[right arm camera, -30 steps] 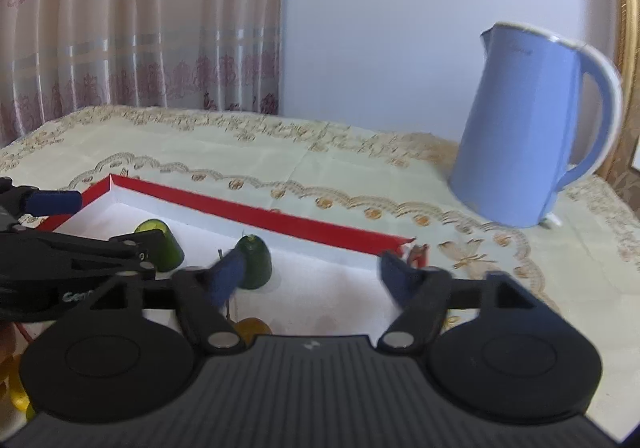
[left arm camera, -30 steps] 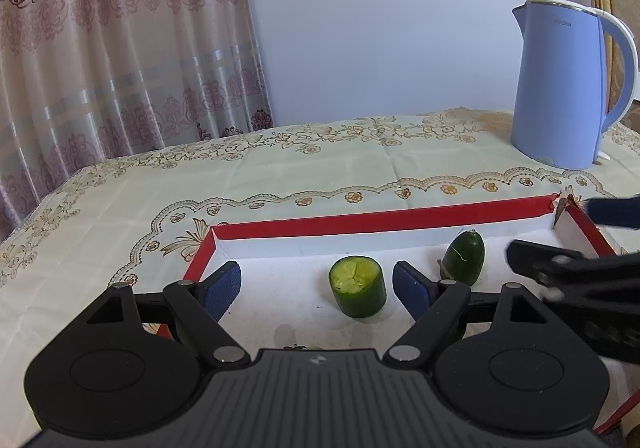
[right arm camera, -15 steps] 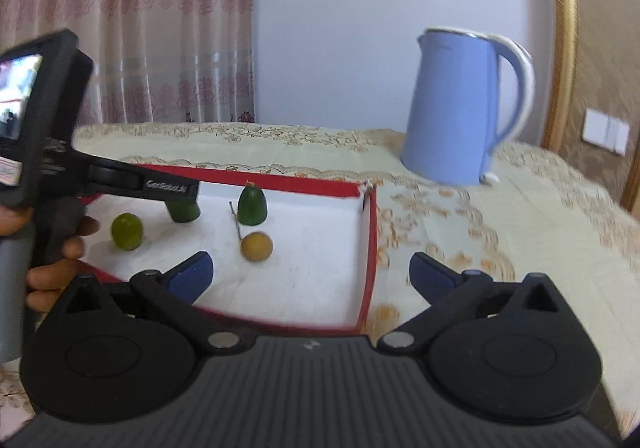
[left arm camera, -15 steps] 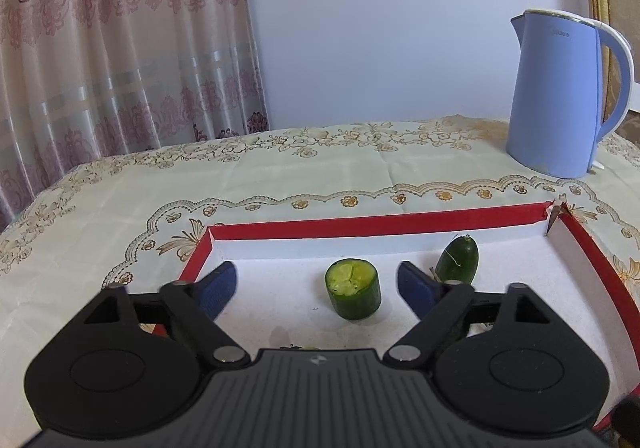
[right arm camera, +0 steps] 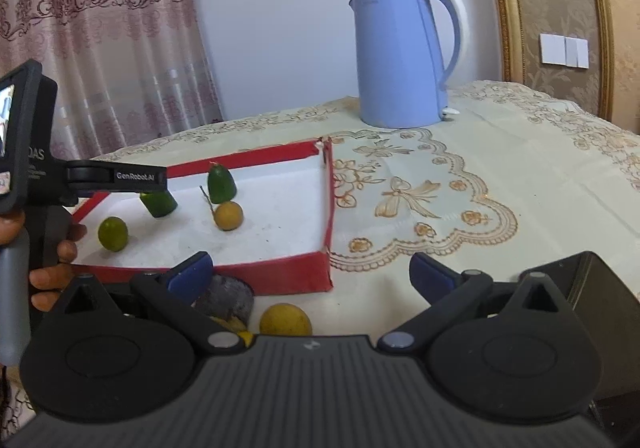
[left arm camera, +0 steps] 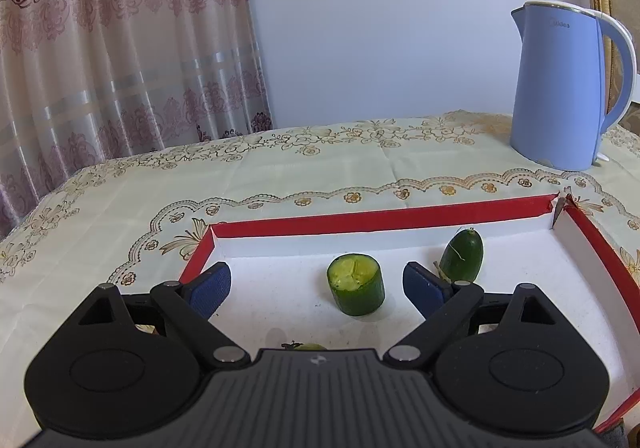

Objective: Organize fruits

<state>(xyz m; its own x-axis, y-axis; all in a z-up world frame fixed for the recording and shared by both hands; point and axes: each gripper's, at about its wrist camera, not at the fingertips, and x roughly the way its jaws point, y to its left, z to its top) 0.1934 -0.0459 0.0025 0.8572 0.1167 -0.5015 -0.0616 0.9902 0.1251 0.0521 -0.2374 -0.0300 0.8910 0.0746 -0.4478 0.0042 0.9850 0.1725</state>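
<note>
4 fruits [right arm camera: 228, 215] inside red-walled white tray [right arm camera: 294, 276]

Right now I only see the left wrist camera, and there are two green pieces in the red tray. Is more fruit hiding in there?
Observer: Yes. The right wrist view shows a round orange fruit in the tray, close to the pointed green piece.
Operator: Is any fruit outside the tray?
Observer: Yes, a yellow fruit sits on the tablecloth just outside the tray's near wall, under the open right gripper.
</note>
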